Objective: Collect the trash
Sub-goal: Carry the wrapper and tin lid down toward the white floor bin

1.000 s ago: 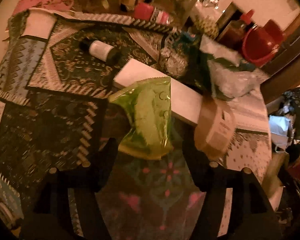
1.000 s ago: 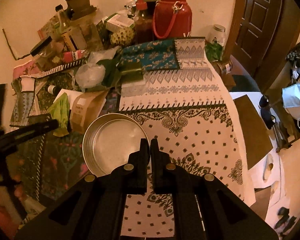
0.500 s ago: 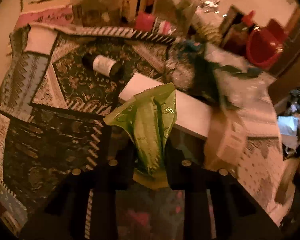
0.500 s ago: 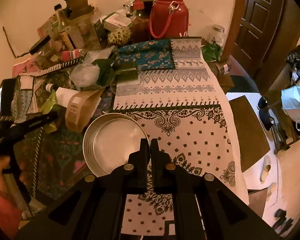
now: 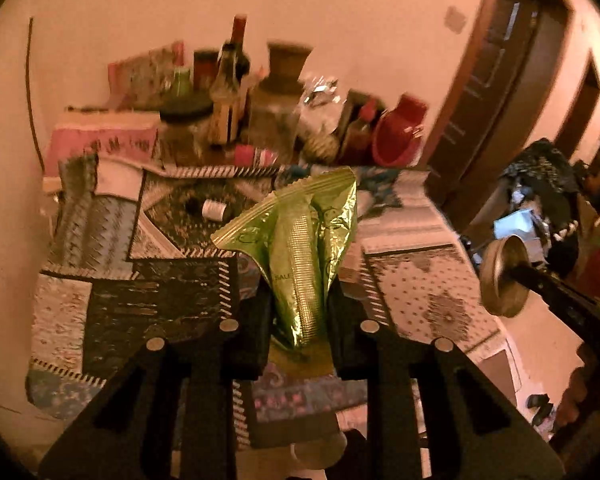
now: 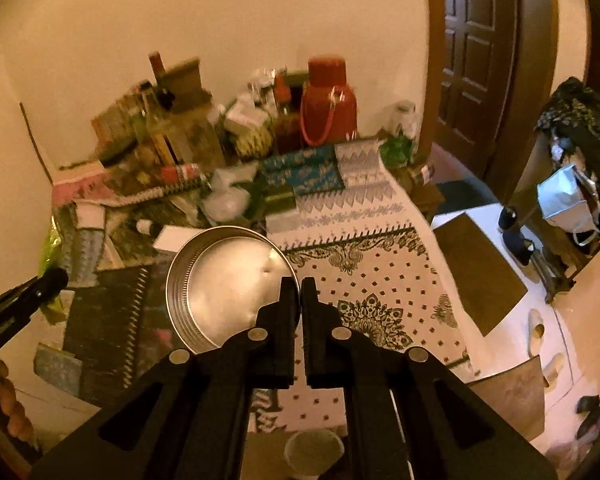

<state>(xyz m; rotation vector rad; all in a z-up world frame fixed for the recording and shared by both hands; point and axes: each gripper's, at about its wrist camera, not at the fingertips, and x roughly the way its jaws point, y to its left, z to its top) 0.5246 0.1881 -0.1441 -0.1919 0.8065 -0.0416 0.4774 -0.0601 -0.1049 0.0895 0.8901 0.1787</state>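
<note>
My left gripper [image 5: 298,300] is shut on a crumpled green foil wrapper [image 5: 300,248] and holds it in the air above the patterned tablecloth [image 5: 156,300]. My right gripper [image 6: 300,292] is shut on the rim of a round metal tin [image 6: 228,284] and holds it above the table. The tin shows edge-on at the right of the left wrist view [image 5: 500,276]. A sliver of the green wrapper [image 6: 50,240] and the left gripper show at the left edge of the right wrist view.
Bottles, jars and a red flask [image 6: 328,104] crowd the back of the table by the wall. A small white bottle [image 5: 214,208], a white box [image 6: 176,238] and a clear plastic bag [image 6: 226,200] lie on the cloth. A wooden door [image 6: 476,60] stands at the right.
My left gripper closed on the green wrapper and lifted it off the table. My right gripper raised the metal tin and both pulled back from the table.
</note>
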